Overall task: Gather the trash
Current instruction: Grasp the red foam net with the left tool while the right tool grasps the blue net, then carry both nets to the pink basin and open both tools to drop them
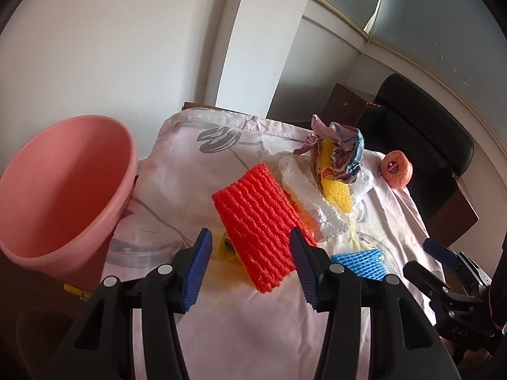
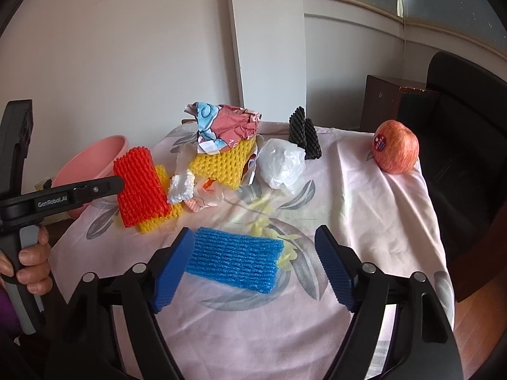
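Showing two hand-held grippers poised over a cloth-covered counter (image 2: 364, 196) strewn with packing waste. The left gripper (image 1: 250, 262) has its fingers spread wide, with the red foam net (image 1: 256, 221) lying between them but not pressed. The right gripper (image 2: 253, 266) likewise has its fingers spread around the blue foam net (image 2: 234, 259); the left pad looks to be at or near the net's end, the right pad stands clear of it.

In the right wrist view, a yellow foam net (image 2: 221, 164) topped by a crumpled wrapper (image 2: 225, 123) sits at 12 o'clock from the blue net, a white plastic bag (image 2: 282, 164) at 1 o'clock, black foam nets (image 2: 304, 136) beyond it, and an apple (image 2: 396, 147) at 2 o'clock near the counter's edge. The pink basin (image 1: 63, 190), the likely receptacle, stands at 9 o'clock in the left wrist view.

Probable hazards: the foam nets are light and springy, so an off-centre closure may squeeze one out sideways; the red net rests tilted on another yellow net (image 2: 158, 218) and could drag it along; pads driven too low may pinch the loose cloth and pull the heap, or set the apple rolling off.
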### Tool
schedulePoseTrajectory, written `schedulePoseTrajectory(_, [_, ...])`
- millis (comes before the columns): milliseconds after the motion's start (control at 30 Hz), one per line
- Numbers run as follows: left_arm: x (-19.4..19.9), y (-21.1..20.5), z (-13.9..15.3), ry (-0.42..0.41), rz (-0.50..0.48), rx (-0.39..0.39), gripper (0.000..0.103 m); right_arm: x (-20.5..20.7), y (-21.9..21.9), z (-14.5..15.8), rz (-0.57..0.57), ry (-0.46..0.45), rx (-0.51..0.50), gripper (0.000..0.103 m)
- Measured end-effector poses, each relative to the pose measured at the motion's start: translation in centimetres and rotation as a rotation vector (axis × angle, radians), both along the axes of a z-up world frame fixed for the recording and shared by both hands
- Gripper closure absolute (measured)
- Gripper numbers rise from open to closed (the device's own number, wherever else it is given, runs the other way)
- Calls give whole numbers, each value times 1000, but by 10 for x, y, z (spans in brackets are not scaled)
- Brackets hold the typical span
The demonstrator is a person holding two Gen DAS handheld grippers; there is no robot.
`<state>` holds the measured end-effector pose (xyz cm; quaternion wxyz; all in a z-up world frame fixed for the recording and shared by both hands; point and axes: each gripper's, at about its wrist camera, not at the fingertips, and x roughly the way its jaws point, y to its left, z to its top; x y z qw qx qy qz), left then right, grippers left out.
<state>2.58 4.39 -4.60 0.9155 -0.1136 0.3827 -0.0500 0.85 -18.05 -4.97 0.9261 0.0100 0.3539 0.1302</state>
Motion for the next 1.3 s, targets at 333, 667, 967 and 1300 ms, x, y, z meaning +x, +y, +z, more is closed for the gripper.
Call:
schedulePoseTrajectory(333, [2,-7,-1,0,-23,17,93,4,-13,-10,-6,49,45,27])
schedulePoseTrajectory(667, [-21,-9,34,-106,-53,38,93,9,-13,-25,25,139,65,40])
schedulePoseTrajectory(967, [-31,-7,40,-124,-56,42,93,20,-6,-43,44,265,47,71])
schedulePoseTrajectory(1300, [-37,-3,44,-143,-53,41,93,8,1,-39,64,229,20,96])
